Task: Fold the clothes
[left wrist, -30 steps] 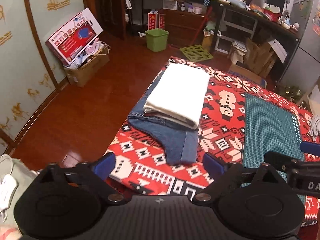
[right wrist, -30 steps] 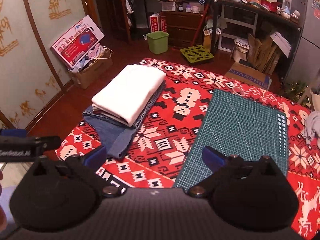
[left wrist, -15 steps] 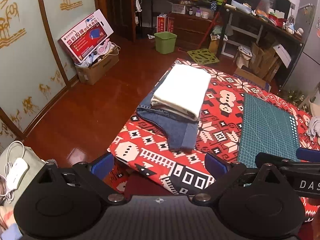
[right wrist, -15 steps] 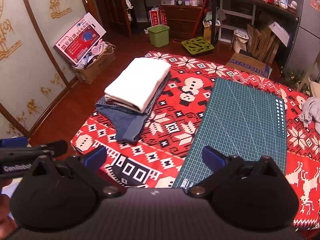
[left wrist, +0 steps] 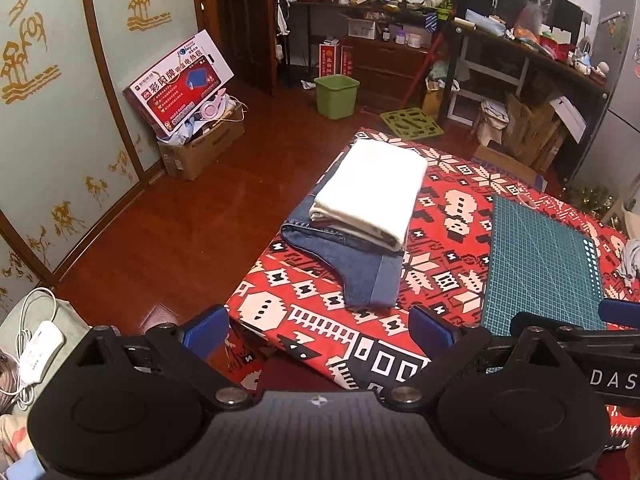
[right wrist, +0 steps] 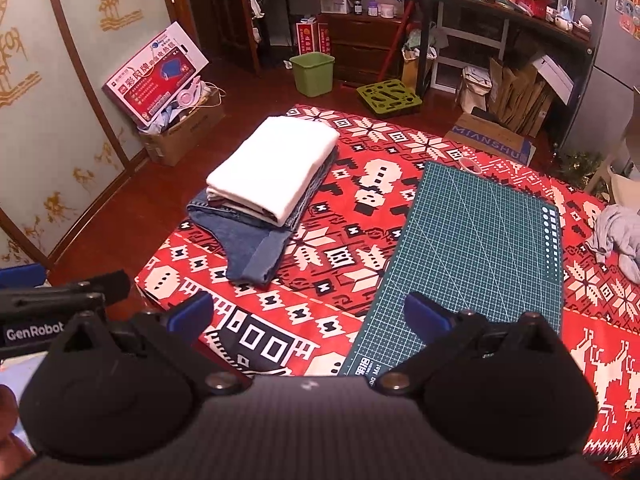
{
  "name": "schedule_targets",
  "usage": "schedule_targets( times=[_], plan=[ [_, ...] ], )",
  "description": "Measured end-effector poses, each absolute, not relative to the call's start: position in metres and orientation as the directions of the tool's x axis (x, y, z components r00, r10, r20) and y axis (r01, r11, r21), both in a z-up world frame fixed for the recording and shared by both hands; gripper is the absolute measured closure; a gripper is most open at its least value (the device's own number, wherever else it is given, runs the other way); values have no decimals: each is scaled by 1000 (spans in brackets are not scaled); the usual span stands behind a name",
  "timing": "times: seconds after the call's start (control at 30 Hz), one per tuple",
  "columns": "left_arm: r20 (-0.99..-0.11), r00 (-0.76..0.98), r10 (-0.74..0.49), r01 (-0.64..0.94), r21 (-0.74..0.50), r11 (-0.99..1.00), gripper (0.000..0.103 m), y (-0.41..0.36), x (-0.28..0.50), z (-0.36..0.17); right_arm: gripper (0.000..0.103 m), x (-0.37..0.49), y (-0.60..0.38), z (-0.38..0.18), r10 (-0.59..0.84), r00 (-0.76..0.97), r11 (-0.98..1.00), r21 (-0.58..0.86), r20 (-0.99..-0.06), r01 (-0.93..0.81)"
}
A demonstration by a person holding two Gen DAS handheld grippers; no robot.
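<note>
Left wrist view: the left tool (left wrist: 318,330) hung with its jaws apart and empty at the frame's bottom; a folded white garment (left wrist: 374,192) sat on folded jeans (left wrist: 352,264) at centre, apparently finished.

Right wrist view: the right tool (right wrist: 306,316) was likewise spread and empty; a crumpled grey garment (right wrist: 618,236) at the right edge of the desk (right wrist: 352,208) probably remained to fold.
</note>
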State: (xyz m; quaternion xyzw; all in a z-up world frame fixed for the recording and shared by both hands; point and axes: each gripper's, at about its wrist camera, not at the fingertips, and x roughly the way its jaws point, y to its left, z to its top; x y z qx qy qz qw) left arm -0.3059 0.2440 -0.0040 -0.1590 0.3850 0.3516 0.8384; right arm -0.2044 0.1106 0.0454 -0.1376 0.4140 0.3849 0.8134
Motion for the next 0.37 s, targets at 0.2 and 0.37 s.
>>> schedule_targets(
  times=[0.2,0.37],
  plan=[
    [-762,454,462,-713,0,701,6,245,-306,-5,1,-204,112,44,508,365,667,89,-780,-740],
    [-759,455,466,-711,6,703,8,243,-306,-5,1,-203,112,43,505,363,670,90,-783,-737]
  ],
)
